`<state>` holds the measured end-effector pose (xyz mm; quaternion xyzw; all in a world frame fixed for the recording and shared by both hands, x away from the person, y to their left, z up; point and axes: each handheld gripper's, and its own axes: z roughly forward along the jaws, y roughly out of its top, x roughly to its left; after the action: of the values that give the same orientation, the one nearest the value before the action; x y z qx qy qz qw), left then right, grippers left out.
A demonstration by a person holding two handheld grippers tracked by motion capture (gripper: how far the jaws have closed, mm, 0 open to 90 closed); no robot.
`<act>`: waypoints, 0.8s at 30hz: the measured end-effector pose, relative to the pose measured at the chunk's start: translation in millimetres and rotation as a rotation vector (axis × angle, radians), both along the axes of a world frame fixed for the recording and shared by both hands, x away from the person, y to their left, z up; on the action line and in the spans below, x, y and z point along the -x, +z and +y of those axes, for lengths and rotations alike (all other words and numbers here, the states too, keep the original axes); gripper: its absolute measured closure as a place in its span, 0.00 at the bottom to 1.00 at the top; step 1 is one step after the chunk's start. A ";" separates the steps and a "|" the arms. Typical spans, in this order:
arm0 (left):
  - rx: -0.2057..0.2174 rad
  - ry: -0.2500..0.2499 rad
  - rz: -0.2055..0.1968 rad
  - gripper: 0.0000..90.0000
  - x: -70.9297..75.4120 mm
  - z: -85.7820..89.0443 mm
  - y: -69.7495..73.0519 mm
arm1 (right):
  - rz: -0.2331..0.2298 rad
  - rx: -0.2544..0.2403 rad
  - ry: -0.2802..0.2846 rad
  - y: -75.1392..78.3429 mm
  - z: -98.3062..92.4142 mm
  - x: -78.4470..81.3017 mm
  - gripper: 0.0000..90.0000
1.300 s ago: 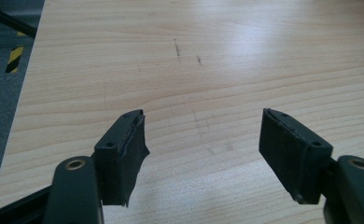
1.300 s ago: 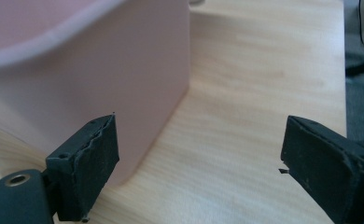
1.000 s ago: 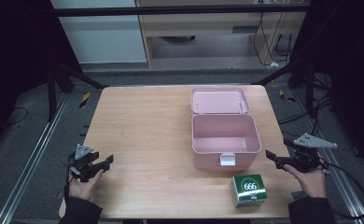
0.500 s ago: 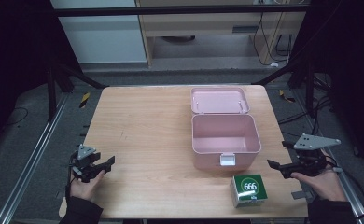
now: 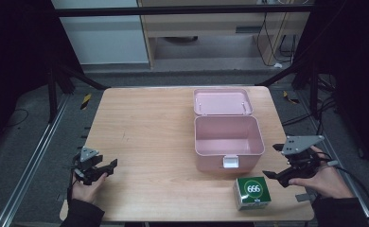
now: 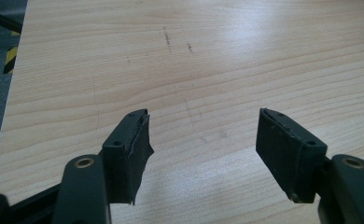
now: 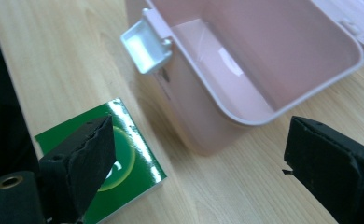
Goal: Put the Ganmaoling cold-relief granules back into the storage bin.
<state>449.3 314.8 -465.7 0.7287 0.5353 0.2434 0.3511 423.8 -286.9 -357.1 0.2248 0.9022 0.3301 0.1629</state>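
Note:
An open pink box [image 5: 226, 135] stands right of the table's middle, its lid [image 5: 222, 101] folded back behind it. A green carton marked 666 [image 5: 252, 191] lies by the near edge, just in front of the box. My right gripper [image 5: 272, 177] hovers right of the carton, jaws open and pointing left. The right gripper view looks along it [image 7: 201, 121], showing the carton [image 7: 133, 154] beside one jaw, with the box's wall [image 7: 203, 107] and silver latch [image 7: 145, 44] beyond. My left gripper [image 5: 109, 168] is open at the table's near left, over bare wood [image 6: 203, 114].
The wooden table [image 5: 154, 127] has bare room across its left half. Dark frame struts [image 5: 64, 78] and floor rails flank it on both sides. Cabinets and cables stand beyond the far edge.
My right gripper has drifted toward the near edge and now sits lower beside the green carton. The left gripper has barely shifted.

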 end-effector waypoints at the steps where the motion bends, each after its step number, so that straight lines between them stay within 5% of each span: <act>1: -0.001 -0.001 0.000 0.38 0.1 -0.1 0.0 | 0.000 0.000 0.000 0.0 0.0 0.0 0.10; 11: -0.005 -0.008 0.003 0.38 -0.3 -1.2 -0.7 | 0.048 0.101 0.129 5.6 20.9 -0.2 0.10; 24: -0.011 -0.013 0.001 0.38 -0.4 -2.3 -1.2 | 0.098 0.214 0.218 1.4 36.1 -1.6 0.10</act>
<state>449.7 312.5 -466.9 0.7343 0.5292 0.2437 0.3483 425.3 -250.8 -355.8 0.1229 0.9581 0.2366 0.1048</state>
